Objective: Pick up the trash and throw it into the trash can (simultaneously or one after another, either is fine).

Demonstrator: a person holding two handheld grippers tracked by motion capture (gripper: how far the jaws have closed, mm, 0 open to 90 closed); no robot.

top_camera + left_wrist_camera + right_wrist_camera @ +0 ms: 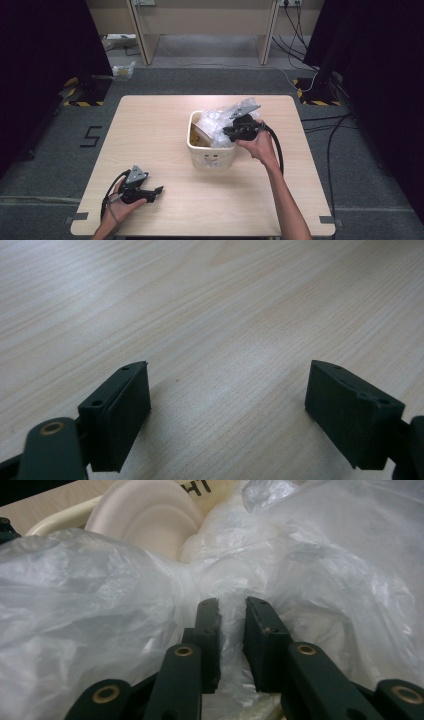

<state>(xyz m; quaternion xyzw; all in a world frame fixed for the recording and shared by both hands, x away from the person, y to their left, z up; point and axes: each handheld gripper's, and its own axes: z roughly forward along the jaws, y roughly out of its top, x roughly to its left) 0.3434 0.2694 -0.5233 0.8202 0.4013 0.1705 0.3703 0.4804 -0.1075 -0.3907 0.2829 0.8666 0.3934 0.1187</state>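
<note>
The right gripper (231, 611) pinches the clear plastic bag (100, 605) between its nearly closed jaws, in the bin (210, 152) near the tabletop's middle. The left gripper (227, 390) sits wide apart, empty, near the front left corner.

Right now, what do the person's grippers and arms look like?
Both the left gripper and the right gripper are black with two flat rectangular jaws, brass-coloured pivot rivets, a grey three-cornered plate on top and a black trailing cable. The forearms are bare, no sleeves.

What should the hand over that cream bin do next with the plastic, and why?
Probably lift gently. The right tongs are nearly shut with a fold of the clear plastic bag pinched between them, inside the cream bin. Raising it would show whether the grip holds. The left tongs rest open over the table.
</note>
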